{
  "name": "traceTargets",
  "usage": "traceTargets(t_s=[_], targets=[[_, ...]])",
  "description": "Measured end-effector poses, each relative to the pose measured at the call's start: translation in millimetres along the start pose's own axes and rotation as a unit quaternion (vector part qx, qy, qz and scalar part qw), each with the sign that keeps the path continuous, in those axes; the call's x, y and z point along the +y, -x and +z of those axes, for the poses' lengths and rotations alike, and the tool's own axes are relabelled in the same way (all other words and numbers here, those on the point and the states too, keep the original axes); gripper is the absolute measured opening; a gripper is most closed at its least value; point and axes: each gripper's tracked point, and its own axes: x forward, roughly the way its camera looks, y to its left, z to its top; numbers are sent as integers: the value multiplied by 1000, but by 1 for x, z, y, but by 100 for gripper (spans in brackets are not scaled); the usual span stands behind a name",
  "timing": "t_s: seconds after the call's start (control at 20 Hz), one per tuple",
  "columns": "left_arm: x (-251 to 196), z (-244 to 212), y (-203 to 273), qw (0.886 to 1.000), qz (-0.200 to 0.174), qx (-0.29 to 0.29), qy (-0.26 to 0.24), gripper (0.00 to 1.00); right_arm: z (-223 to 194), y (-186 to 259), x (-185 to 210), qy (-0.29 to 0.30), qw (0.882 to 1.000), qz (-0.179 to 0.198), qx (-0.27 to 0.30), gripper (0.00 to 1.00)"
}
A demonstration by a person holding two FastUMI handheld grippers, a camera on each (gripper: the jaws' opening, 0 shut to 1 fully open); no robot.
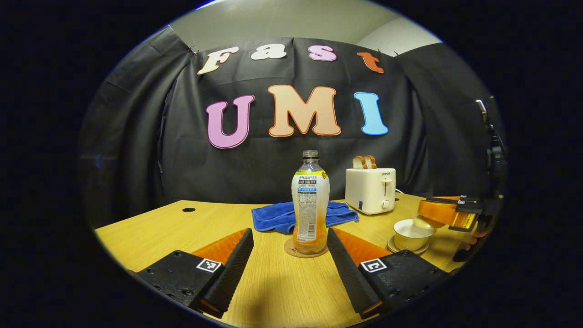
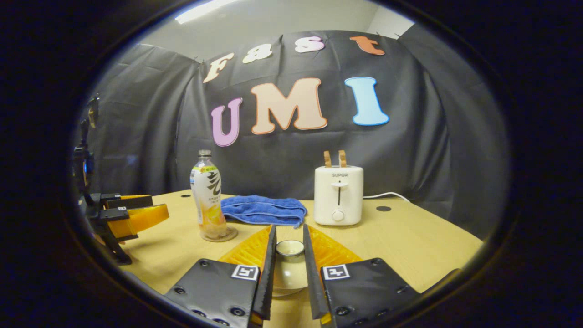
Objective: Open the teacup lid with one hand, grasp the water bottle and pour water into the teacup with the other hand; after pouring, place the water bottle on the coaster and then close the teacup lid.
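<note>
Water bottle (image 1: 310, 205) already on coaster (image 1: 291, 249), ahead between spread left gripper (image 1: 290, 264) jaws; right gripper (image 2: 289, 273) clamped on teacup lid (image 2: 289, 266), closing left

I see the water bottle (image 1: 310, 205) standing upright on the round coaster (image 1: 305, 251) near the middle of the counter (image 1: 150, 232). It is clear plastic with a white label, uncapped as far as I can tell, with orange-tinted liquid in its lower part. Off to its right sits the white teacup (image 1: 412, 234) on its saucer (image 1: 407, 248), open. In the right gripper view I have the teacup lid (image 2: 289, 262), white and domed with a round knob, pinched by its knob.
</note>
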Motion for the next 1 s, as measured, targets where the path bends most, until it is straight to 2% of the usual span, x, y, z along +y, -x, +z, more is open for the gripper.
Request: traceTargets(t_s=[0.35,0.8,1.0], targets=[[6,1,18,1000,10,-1,0,94,-15,-16,17,3,998,26,52,38],[7,1,19,1000,12,1,-1,95,-20,-15,20,4,997,34,65,37],[8,1,19,1000,13,1,-1,94,-18,-10,28,3,997,53,62,65]])
